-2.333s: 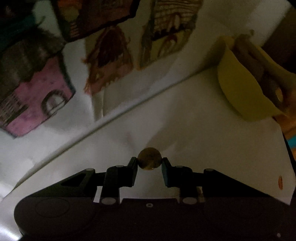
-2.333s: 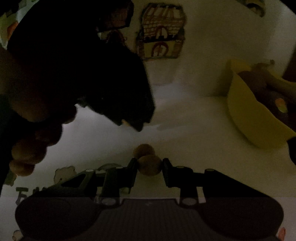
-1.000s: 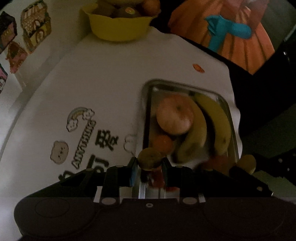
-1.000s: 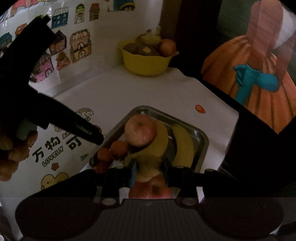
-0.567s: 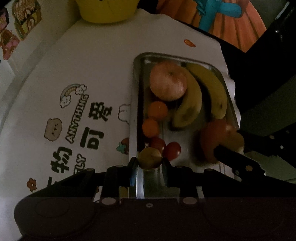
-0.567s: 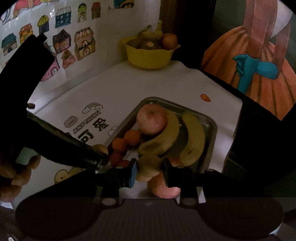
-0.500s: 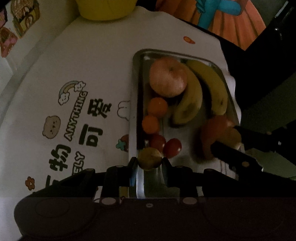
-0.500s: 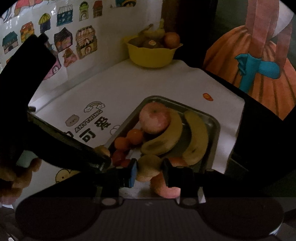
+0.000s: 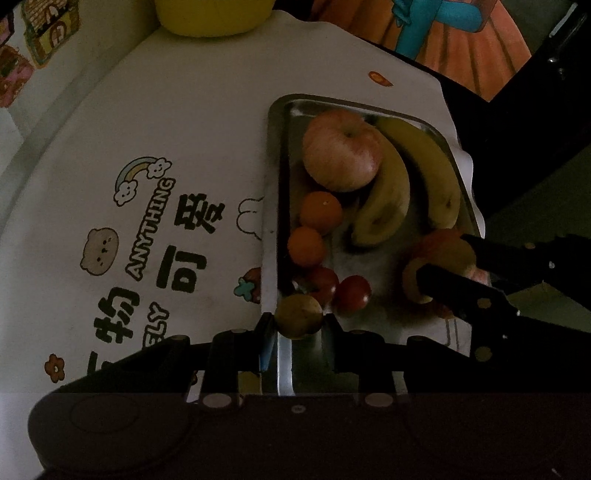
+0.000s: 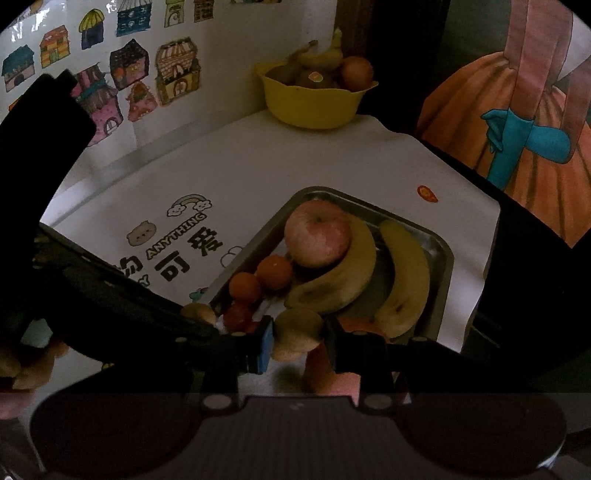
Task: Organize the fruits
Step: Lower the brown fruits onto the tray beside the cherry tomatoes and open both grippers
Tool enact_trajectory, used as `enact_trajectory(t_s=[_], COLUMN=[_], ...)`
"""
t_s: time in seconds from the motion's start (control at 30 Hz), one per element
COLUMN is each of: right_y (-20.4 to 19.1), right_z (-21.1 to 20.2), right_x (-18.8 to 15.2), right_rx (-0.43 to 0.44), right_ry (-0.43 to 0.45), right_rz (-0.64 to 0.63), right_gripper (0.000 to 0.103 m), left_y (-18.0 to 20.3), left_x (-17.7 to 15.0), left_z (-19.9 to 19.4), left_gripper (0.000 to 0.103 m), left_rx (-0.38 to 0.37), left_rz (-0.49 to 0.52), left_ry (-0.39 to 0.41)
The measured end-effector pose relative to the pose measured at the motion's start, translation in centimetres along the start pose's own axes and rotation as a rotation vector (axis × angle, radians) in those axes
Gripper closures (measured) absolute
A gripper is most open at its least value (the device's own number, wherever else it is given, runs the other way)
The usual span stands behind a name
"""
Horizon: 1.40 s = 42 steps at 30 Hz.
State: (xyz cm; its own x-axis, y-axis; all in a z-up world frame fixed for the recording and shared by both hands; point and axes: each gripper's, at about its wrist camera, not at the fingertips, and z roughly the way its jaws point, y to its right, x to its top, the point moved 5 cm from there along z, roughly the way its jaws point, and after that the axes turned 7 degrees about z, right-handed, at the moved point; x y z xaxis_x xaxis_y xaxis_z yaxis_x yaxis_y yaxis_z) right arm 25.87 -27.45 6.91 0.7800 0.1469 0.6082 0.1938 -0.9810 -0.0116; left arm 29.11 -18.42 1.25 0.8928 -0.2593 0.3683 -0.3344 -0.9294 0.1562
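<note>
A metal tray [image 9: 274, 206] [image 10: 441, 254] holds a pink apple [image 9: 341, 149] [image 10: 317, 232], two bananas [image 9: 424, 177] [image 10: 404, 277], two small oranges [image 9: 319, 212] [image 10: 273, 271], two cherry tomatoes [image 9: 351, 291] and a red apple [image 10: 325, 369]. My left gripper [image 9: 298, 319] is shut on a small round brownish fruit [image 9: 298, 315] over the tray's near left corner; it also shows in the right wrist view [image 10: 199, 314]. My right gripper [image 10: 298, 332] is shut on a similar small brownish fruit [image 10: 297, 328] above the red apple; it also shows in the left wrist view [image 9: 454, 258].
A yellow bowl [image 10: 312, 101] [image 9: 210, 16] of fruit stands at the far end of the white printed tablecloth [image 9: 147, 147]. House stickers cover the wall [image 10: 110, 74] on the left. The table edge drops off right of the tray; an orange and blue patterned cloth [image 10: 517, 129] lies beyond.
Both grippers swung from the bare table near the yellow bowl to the tray, each still holding its small fruit. In the last half second they shifted only slightly closer.
</note>
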Motion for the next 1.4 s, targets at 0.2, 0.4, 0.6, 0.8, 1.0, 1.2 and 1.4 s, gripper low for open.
enact_trajectory(t_s=[0.2, 0.4, 0.6, 0.8, 1.0, 1.2, 1.4], right_y=[0.4, 0.7, 1.0, 1.3, 1.3, 1.4, 1.8], right_z=[1.0, 2.0, 3.1, 4.0, 4.2, 3.8, 3.1], right_x=[0.5, 0.8, 1.1, 1.3, 1.2, 1.1, 1.1], right_rx=[-0.007, -0.003, 0.011, 0.024, 0.032, 0.034, 0.025], right_ry=[-0.003, -0.018, -0.038, -0.053, -0.054, -0.034, -0.009], right_rz=[-0.012, -0.026, -0.020, -0.025, -0.021, -0.006, 0.012], right_gripper=[0.070, 0.070, 0.070, 0.070, 0.067, 0.060, 0.053], left_y=[0.4, 0.7, 1.0, 1.0, 1.0, 1.0, 0.9], left_x=[0.0, 0.1, -0.2, -0.4, -0.3, -0.4, -0.5], left_z=[0.0, 0.1, 0.4, 0.5, 0.7, 0.4, -0.2], left_gripper=[0.073, 0.073, 0.073, 0.073, 0.072, 0.066, 0.056], left_rx=[0.004, -0.003, -0.017, -0.024, -0.027, -0.039, -0.033], left_rz=[0.027, 0.061, 0.089, 0.094, 0.091, 0.078, 0.068], left_ry=[0.026, 0.056, 0.050, 0.045, 0.043, 0.047, 0.065])
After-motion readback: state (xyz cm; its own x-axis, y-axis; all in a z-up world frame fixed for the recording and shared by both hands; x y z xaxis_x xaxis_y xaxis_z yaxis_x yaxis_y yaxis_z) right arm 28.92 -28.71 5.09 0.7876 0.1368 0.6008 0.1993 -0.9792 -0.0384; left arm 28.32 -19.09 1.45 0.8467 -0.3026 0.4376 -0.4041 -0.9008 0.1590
